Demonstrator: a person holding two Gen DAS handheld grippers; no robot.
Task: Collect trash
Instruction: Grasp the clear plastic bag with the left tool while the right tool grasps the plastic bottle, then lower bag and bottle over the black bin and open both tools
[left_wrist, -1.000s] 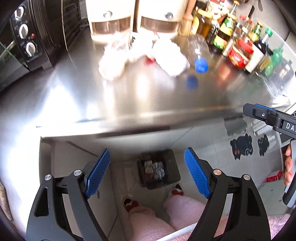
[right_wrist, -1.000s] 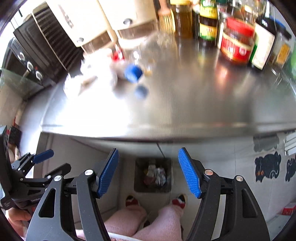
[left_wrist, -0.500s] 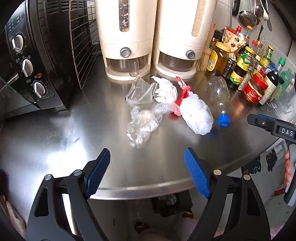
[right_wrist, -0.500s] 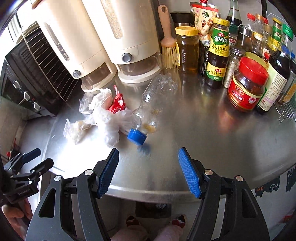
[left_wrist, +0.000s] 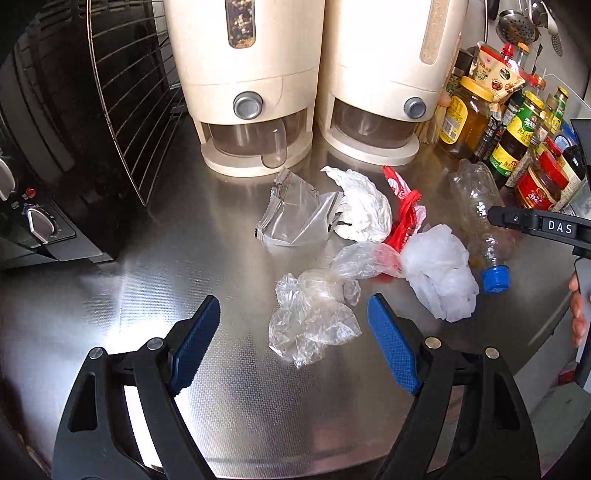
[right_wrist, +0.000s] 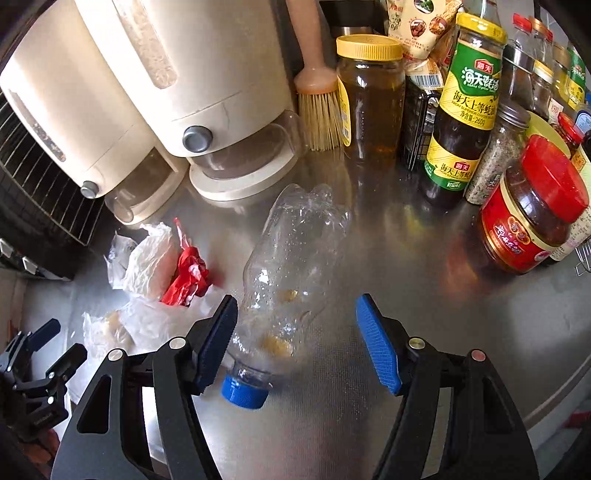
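Trash lies on the steel counter (left_wrist: 110, 314). A crumpled clear plastic bag (left_wrist: 312, 317) sits just ahead of my left gripper (left_wrist: 293, 325), whose blue pads are open and empty. Behind it lie a clear wrapper (left_wrist: 291, 214), a white crumpled bag (left_wrist: 364, 205), a red wrapper (left_wrist: 404, 206) and another white bag (left_wrist: 439, 277). An empty clear bottle with a blue cap (right_wrist: 291, 266) lies on its side. My right gripper (right_wrist: 295, 339) hangs open over its neck end, pads apart from it. The red wrapper (right_wrist: 186, 277) shows left of the bottle.
Two cream dispensers (left_wrist: 255, 81) stand at the back, a black oven (left_wrist: 55, 147) on the left. Jars and sauce bottles (right_wrist: 465, 110) crowd the back right, with a red-lidded jar (right_wrist: 532, 206) nearest. A brush (right_wrist: 319, 107) leans by the dispenser.
Both grippers have come forward from over the floor bin and counter edge to above the counter. The trash and bottle now loom much closer. Both stay open.
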